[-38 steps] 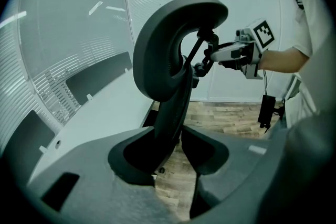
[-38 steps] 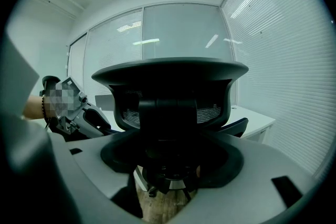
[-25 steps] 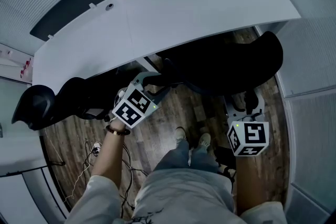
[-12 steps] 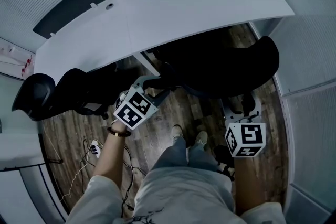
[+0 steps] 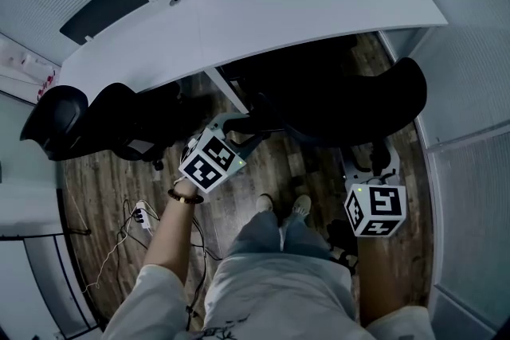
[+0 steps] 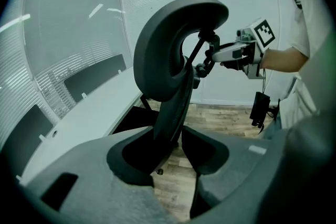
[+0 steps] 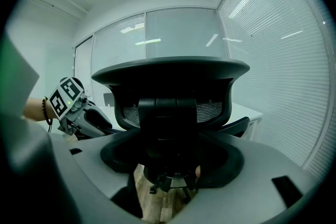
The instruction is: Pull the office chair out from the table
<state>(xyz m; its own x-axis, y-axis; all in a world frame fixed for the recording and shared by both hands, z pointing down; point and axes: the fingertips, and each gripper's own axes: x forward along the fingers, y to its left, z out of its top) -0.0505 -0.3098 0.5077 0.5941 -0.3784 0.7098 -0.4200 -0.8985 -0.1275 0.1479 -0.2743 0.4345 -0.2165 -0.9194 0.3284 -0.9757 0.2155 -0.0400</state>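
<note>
Left gripper (image 6: 174, 148) clamped on office chair (image 5: 335, 103) back edge; right gripper (image 7: 170, 161) looks pinched on its spine. Seat at 12 o'clock partly under table (image 5: 303, 4), so pull unfinished.

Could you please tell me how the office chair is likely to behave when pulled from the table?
The chair should probably roll easily, since its wheeled base stands on smooth wooden floor. Gripped on its back by the left tongs and right tongs, it may swivel or tilt.
</note>
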